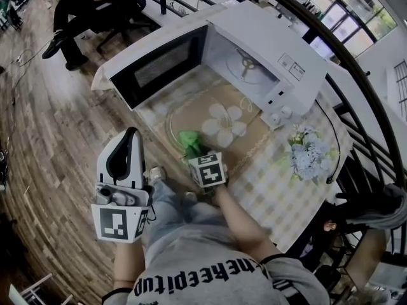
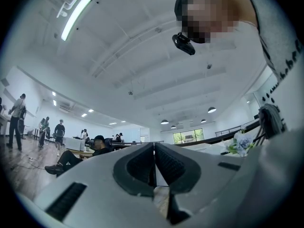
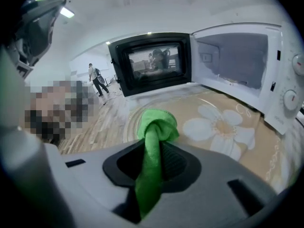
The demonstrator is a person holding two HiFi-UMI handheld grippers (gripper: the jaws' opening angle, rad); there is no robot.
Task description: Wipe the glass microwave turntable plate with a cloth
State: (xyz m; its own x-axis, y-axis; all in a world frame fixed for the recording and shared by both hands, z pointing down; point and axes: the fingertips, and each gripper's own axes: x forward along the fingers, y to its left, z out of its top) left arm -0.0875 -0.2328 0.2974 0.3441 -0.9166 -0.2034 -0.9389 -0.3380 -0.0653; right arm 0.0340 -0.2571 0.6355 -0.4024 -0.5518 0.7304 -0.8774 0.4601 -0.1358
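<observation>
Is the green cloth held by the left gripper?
No, the right gripper is shut on the green cloth; the left gripper has its fingers together, empty.

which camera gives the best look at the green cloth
The right gripper view: the green cloth sits centre frame, pinched in the jaws of the right gripper, its bunched end over the glass plate. The head view shows only a green patch beyond the marker cube. The left gripper view shows none of it.

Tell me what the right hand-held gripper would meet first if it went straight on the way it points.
Probably the glass turntable plate, lying just ahead of the green cloth clamped in the right hand-held gripper; the open microwave stands beyond. Depth is unclear.
</observation>
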